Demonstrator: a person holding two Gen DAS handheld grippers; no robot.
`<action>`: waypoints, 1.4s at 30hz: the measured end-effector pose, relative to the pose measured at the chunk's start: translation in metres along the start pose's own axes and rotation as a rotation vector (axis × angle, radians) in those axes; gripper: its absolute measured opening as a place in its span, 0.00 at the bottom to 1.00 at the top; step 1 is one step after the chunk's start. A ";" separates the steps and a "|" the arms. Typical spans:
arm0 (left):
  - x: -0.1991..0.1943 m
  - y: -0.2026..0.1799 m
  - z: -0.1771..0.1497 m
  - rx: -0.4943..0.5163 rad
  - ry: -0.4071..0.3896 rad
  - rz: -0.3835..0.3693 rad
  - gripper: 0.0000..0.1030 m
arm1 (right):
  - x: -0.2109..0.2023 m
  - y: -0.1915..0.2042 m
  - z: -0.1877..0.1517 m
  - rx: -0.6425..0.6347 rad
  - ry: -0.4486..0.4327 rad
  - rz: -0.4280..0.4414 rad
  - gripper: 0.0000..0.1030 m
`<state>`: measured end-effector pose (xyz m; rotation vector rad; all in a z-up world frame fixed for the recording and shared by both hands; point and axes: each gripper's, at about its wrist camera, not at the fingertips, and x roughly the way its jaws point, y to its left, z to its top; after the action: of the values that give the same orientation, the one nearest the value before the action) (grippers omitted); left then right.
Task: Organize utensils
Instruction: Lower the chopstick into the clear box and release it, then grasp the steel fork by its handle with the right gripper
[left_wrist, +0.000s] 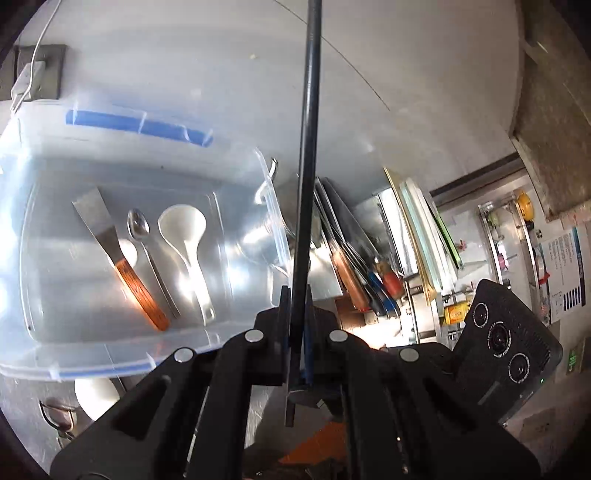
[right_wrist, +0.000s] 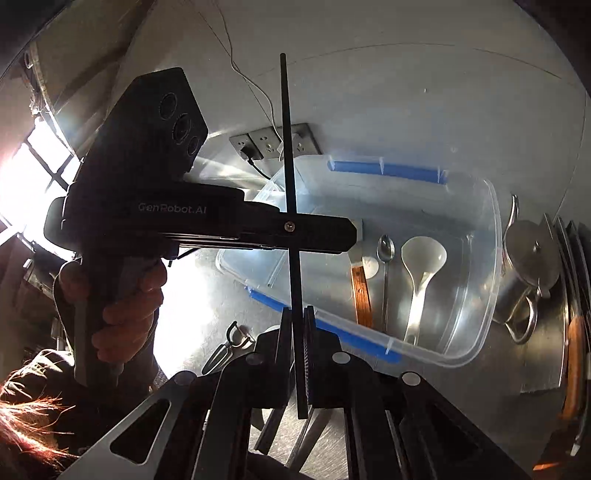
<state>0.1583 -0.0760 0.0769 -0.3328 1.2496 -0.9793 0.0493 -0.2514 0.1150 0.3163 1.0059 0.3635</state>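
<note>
Between both hand-held grippers' closed jaws stands one black chopstick (right_wrist: 288, 177).

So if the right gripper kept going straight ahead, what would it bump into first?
Probably the left gripper, which crosses right in front of it. The right gripper and that one seem to hold the same black chopstick. The clear bin sits behind, though depth is unclear.

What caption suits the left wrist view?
Left tongs clamp a thin black chopstick beside the clear plastic bin.
</note>
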 end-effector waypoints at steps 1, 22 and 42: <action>-0.001 0.016 0.015 -0.034 -0.005 0.021 0.05 | 0.014 -0.007 0.016 0.003 0.015 -0.011 0.07; 0.156 0.164 0.039 -0.221 0.410 0.319 0.62 | 0.161 -0.098 0.027 0.075 0.328 -0.163 0.15; -0.004 0.118 -0.135 -0.078 0.206 -0.015 0.92 | 0.166 0.014 -0.224 0.127 0.296 -0.272 0.38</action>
<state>0.0880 0.0331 -0.0472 -0.3079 1.4765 -0.9981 -0.0656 -0.1468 -0.1170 0.2395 1.3480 0.1002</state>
